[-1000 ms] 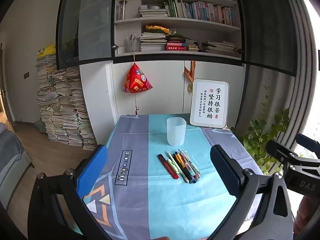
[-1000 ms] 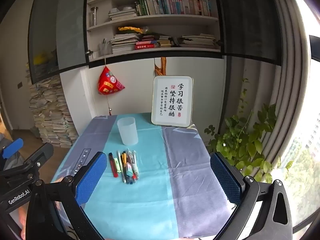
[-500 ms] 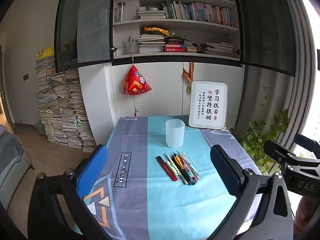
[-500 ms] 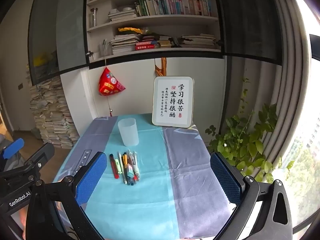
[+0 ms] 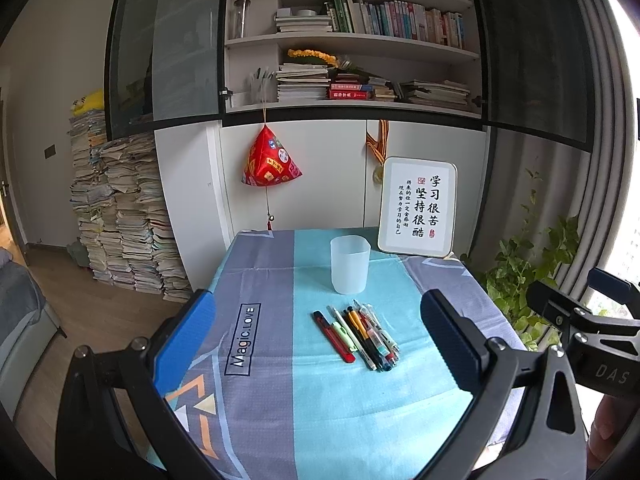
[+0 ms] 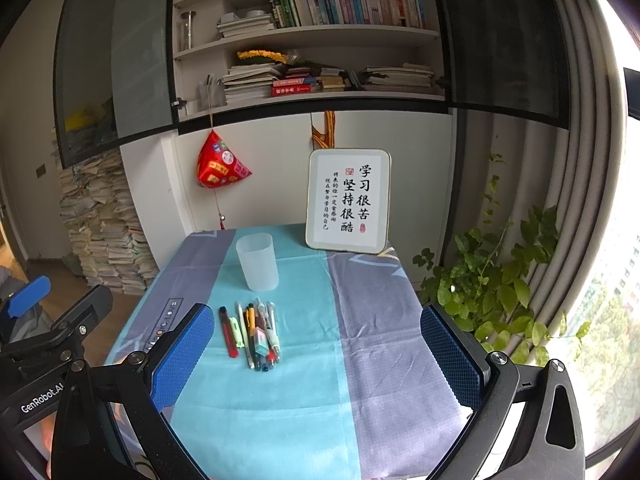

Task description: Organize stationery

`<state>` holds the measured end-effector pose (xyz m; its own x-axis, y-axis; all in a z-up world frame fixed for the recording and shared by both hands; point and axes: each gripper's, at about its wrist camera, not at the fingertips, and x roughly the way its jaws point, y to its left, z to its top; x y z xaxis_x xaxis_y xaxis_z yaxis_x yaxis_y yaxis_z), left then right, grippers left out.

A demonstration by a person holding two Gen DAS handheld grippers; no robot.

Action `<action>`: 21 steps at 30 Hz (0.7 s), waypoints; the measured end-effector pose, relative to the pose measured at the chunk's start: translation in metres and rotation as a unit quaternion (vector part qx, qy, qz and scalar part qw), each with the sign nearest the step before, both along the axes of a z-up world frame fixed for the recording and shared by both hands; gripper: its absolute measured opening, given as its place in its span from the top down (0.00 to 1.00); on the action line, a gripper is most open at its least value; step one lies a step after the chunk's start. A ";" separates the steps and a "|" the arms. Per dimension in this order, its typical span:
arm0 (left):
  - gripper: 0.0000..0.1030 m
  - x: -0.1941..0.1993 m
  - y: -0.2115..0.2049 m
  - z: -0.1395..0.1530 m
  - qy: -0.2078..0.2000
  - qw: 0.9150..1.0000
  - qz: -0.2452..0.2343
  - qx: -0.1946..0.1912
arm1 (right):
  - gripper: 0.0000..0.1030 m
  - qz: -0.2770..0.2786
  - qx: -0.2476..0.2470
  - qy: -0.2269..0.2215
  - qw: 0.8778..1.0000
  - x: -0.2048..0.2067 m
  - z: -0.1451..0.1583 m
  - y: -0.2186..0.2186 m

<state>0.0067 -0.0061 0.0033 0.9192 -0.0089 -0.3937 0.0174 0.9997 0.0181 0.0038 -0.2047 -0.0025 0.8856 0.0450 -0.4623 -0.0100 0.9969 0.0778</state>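
A bundle of pens (image 5: pixel 360 336) lies side by side on the turquoise stripe of a tablecloth (image 5: pixel 280 412), ahead of and between the wide-spread blue-padded fingers of the left gripper (image 5: pixel 316 344), which hangs above the near edge of the table and grips nothing. The right gripper (image 6: pixel 316 356), likewise spread apart and empty, hovers over the same edge, with the pens (image 6: pixel 252 334) just beyond its left finger. A translucent plastic cup (image 5: pixel 349 265) stands upright just behind the pens, apart from them, and a framed calligraphy sign (image 5: pixel 417 207) leans against the white cabinet at the table's far side. A red pyramid-shaped ornament (image 5: pixel 270 164) hangs from the cabinet; shelves of books (image 5: pixel 396 20) fill the wall above, tall stacks of papers (image 5: pixel 120 216) stand on the floor to the left, and a leafy plant (image 6: pixel 492 276) grows by the window on the right. Compared with a second ago, the left wrist view sits slightly higher, with the pens a little lower in frame; the pens and cup have not moved.
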 end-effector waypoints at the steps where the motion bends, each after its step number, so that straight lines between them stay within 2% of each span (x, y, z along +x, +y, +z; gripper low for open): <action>1: 0.01 0.001 0.000 0.000 0.000 1.000 0.000 0.000 | 0.00 0.000 0.000 0.000 1.000 0.000 0.000 0.000; 21: 0.01 0.029 0.002 -0.021 0.027 1.000 -0.003 0.005 | 0.00 0.002 0.005 0.044 0.999 0.032 -0.020 -0.001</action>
